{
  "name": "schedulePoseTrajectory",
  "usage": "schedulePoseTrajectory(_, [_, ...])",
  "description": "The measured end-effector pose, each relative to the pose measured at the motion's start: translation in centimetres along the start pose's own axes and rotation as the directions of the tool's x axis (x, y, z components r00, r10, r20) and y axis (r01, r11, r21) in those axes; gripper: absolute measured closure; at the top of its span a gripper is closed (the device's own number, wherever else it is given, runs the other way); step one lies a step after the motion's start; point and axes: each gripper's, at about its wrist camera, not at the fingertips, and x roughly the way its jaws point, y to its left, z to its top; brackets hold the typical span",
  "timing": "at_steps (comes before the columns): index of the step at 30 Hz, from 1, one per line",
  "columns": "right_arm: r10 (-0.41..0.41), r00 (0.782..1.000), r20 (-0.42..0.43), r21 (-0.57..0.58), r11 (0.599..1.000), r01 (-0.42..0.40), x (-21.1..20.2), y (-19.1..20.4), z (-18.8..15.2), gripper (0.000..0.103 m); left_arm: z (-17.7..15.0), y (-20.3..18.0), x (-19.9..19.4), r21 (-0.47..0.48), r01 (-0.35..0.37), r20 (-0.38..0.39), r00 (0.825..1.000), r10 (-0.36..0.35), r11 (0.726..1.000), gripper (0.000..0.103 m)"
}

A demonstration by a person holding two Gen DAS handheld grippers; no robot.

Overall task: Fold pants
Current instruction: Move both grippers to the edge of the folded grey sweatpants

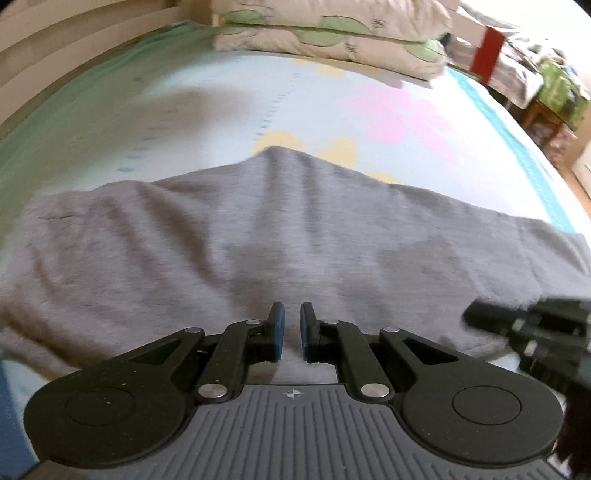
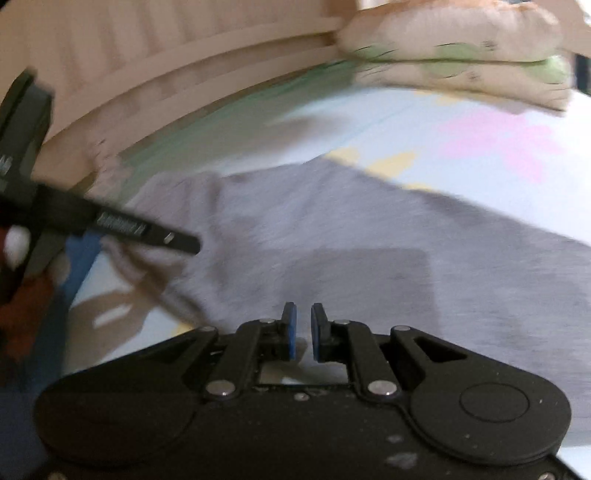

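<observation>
Across the middle of the bed (image 1: pixel 110 110) lie the grey pants (image 1: pixel 258 229), spread wide from left to right on a pale sheet printed with pink and yellow flowers. Their cloth is softly creased, and its far edge rises to a low peak near the yellow print. At the head of the bed two pillows (image 1: pixel 332 33) with green leaf shapes are stacked one on the other, just beside a wooden headboard (image 1: pixel 44 59) that runs along the left.

The left claw (image 1: pixel 290 330) hangs low over the near edge of the pants, its two blue-faced fingers (image 1: pixel 277 328) standing close together with a narrow gap between them; nothing is caught in that gap, and grey cloth shows through it. To its right, at the edge of the same view, part of the other tool juts in over the pants, blurred.

From the right wrist view, the right claw (image 2: pixel 303 330) also sits above the near hem of the pants (image 2: pixel 369 240), with its fingers (image 2: pixel 290 332) drawn nearly together and a slim slit left between the blue pads. No fabric is pinched there. Whether either claw touches the cloth beneath cannot be told. The left tool's black finger reaches in from the left of this view over the pants. A dark square shadow lies on the grey cloth ahead of the right claw. This view is blurred.
</observation>
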Motion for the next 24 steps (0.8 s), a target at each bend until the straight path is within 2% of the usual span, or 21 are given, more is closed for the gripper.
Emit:
schedulePoseTrajectory(3, [-0.102,0.995,0.024,0.043,0.994,0.101,-1.5,-3.8,0.3,0.088,-0.1,-1.3,0.9,0.008,0.012,-0.014,1.0,-0.012,1.0,0.094])
schedulePoseTrajectory(6, [-0.209,0.977,0.031,0.079,0.975,0.206,-3.3,-7.9,0.3,0.083,0.3,-2.6,1.6,0.02,0.021,-0.024,0.999,-0.021,1.0,0.094])
schedulePoseTrajectory(10, [-0.354,0.935,0.038,0.121,0.93,0.347,-6.1,-14.0,0.6,0.08,1.5,-5.1,2.4,0.044,0.036,-0.022,0.999,-0.035,0.998,0.094])
schedulePoseTrajectory(12, [-0.422,0.906,0.039,0.119,0.902,0.415,-7.2,-16.8,0.9,0.076,2.2,-6.8,3.1,0.057,0.051,-0.02,0.999,-0.05,0.997,0.094])
schedulePoseTrajectory(15, [-0.502,0.864,0.036,0.122,0.861,0.494,-8.5,-21.2,1.2,0.07,3.3,-9.6,4.5,0.08,0.081,-0.018,0.997,-0.08,0.993,0.094])
schedulePoseTrajectory(18, [-0.566,0.824,0.02,0.125,0.819,0.56,-9.9,-25.4,1.1,0.068,4.0,-12.7,6.2,0.11,0.117,-0.024,0.993,-0.115,0.987,0.094])
schedulePoseTrajectory(22, [-0.617,0.786,-0.017,0.138,0.778,0.613,-10.8,-30.6,0.9,0.063,3.6,-15.0,8.9,0.129,0.132,-0.08,0.989,-0.123,0.983,0.094])
schedulePoseTrajectory(24, [-0.619,0.784,-0.038,0.151,0.772,0.617,-11.1,-32.9,0.9,0.06,2.8,-15.0,10.6,0.111,0.138,-0.135,0.983,-0.123,0.984,0.094])
